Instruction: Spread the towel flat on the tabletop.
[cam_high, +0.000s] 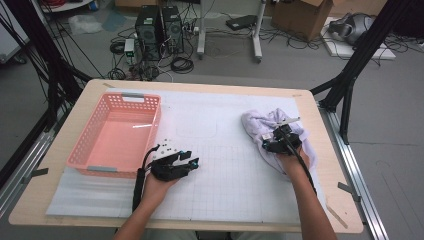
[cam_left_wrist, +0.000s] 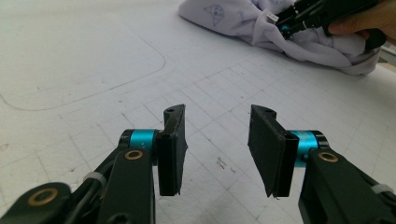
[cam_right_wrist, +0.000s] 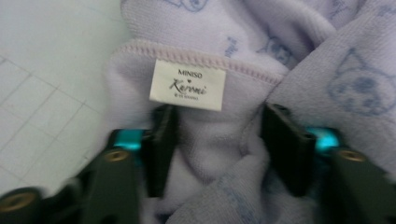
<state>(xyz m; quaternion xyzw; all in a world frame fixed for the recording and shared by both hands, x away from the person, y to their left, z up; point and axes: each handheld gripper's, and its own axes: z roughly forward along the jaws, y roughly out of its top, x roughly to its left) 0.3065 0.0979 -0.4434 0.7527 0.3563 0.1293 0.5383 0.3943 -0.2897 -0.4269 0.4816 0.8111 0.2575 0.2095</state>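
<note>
Lilac terry cloth is what we are working on: a small crumpled towel (cam_high: 280, 132) that lies at about three o'clock on the tabletop (cam_high: 75, 125), on the white gridded sheet (cam_high: 220, 170), well apart from the pink basket (cam_high: 117, 132) at nine o'clock.

Our right gripper (cam_high: 274, 136) is pushed down into the heap. In the right gripper view a fold of the towel (cam_right_wrist: 219, 154) sits between the two black jaws, just below the white sewn label (cam_right_wrist: 188, 85). The jaws stand about half open, and the cloth bulges between them; we cannot tell if the pads really press on it, so we do not call it a firm hold. We think the gripper aims near the hemmed edge (cam_right_wrist: 196, 58), because an edge gives a thin, firm place to pinch and lets the towel unfold when lifted.

Our left gripper (cam_high: 192, 161) rests low over the sheet near the middle of the tabletop, just beside the basket's near corner. Its jaws are about half open with nothing between them, and they point toward the towel (cam_left_wrist: 280, 32) at two o'clock in its view. We judge that it waits there, ready to take a second corner, while the basket stays ready beside it as a likely place for the towel.
</note>
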